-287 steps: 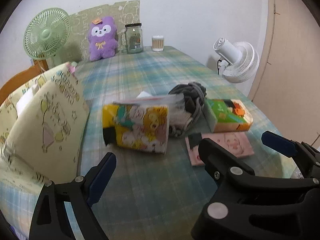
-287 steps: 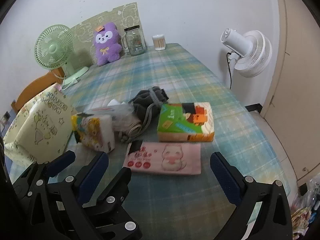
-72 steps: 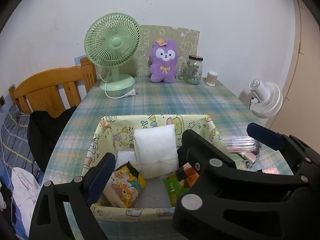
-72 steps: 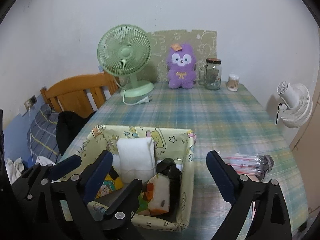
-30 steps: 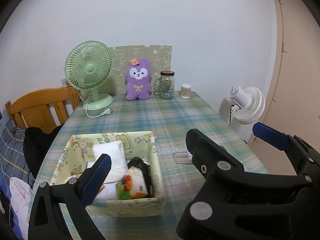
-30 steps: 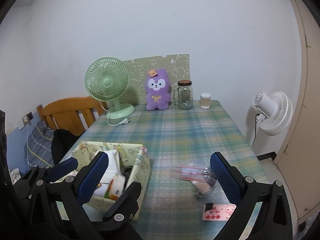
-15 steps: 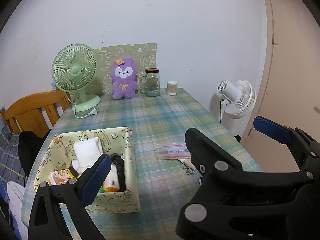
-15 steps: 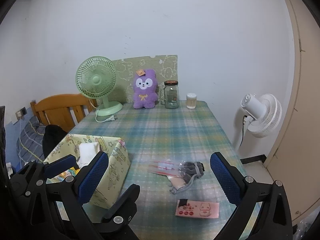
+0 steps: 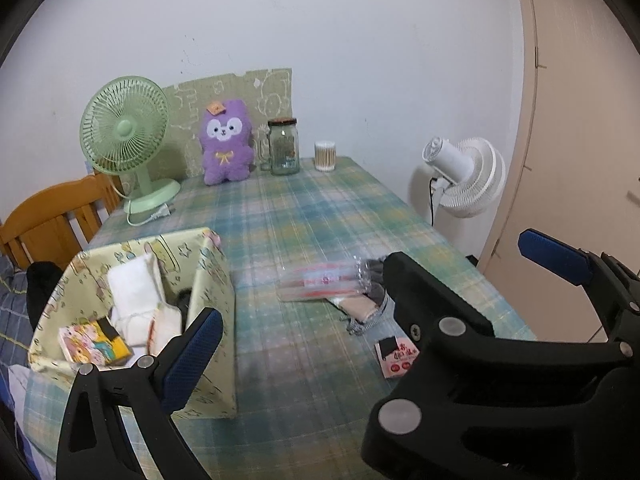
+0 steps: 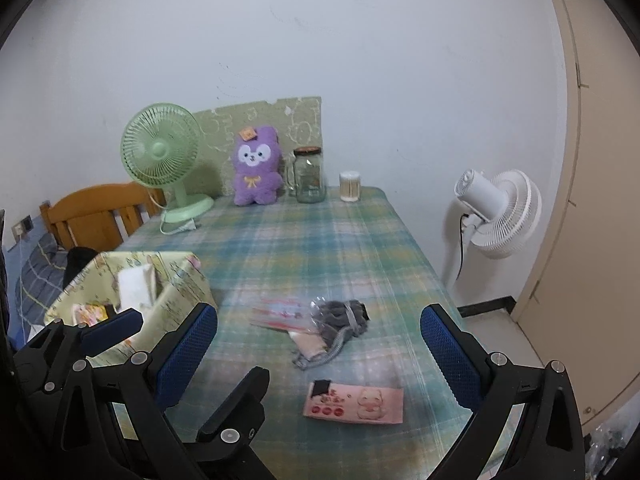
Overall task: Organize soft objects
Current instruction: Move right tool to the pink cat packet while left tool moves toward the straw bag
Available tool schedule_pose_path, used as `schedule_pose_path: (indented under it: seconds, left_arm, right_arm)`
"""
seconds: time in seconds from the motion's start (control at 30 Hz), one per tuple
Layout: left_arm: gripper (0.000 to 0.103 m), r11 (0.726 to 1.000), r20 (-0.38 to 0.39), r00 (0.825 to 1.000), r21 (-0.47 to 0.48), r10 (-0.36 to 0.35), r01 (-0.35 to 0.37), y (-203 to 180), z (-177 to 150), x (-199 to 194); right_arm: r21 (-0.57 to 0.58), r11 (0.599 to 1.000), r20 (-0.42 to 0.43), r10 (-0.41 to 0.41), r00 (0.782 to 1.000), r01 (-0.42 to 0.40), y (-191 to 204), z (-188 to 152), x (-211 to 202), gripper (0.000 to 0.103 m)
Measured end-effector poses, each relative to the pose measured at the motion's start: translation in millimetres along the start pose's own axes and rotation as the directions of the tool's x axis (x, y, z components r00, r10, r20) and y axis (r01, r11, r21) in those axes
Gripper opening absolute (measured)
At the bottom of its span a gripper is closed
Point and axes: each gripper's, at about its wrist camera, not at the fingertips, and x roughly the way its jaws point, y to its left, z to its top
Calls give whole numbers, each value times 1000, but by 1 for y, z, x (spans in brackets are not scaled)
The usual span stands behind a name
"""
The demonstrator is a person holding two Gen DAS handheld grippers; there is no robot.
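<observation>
A yellow cartoon-print fabric basket [image 9: 212, 292] [image 10: 176, 280] stands at the table's left front. Inside it are a white folded pack [image 9: 136, 288], a cartoon tissue pack [image 9: 96, 350] and other soft packs. To its right on the plaid cloth lie a clear red-printed pouch [image 9: 320, 286] [image 10: 280, 314], a grey bundled cloth with a cord [image 10: 340, 316] and a pink tissue pack [image 10: 354, 400] [image 9: 396, 356]. My left gripper [image 9: 320, 356] is open and empty beside the basket; the right gripper's frame hides its right finger. My right gripper [image 10: 316, 356] is open, above the pink pack.
A green fan [image 9: 124, 128], a purple plush [image 9: 226, 148], a glass jar [image 9: 284, 148] and a cotton-swab tub [image 9: 325, 156] line the table's far edge. A wooden chair [image 9: 48, 220] stands left. A white fan [image 9: 468, 176] and a door stand right.
The cartoon and green packs that lay on the table now sit in the basket. Over the last second both views swung right, away from the basket. Both grippers stayed open.
</observation>
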Motion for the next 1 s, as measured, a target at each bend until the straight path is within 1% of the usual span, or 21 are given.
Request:
schedule_pose_path:
  seconds: [0.3, 0.37, 0.57, 0.77, 1.0]
  left_arm:
    - [102, 1000, -55, 998, 23, -14, 15, -14, -21, 25]
    - [99, 999, -72, 997, 36, -22, 25, -17, -26, 31]
    - [99, 998, -126, 991, 51, -36, 42, -23, -40, 48]
    - [99, 997, -179, 984, 62, -25, 37, -24, -50, 66]
    - [99, 997, -209, 978, 73, -11, 26, -27, -54, 83]
  right_arm:
    - [33, 999, -73, -12, 997, 14, -15, -27, 24, 103]
    - [43, 999, -99, -13, 995, 17, -20, -35, 30, 103]
    - [48, 999, -153, -19, 988, 27, -28, -52, 43, 103]
    - [66, 997, -198, -15, 980, 28, -34, -65, 56, 103]
    - [103, 994, -239, -15, 971, 41, -43, -73, 67, 103]
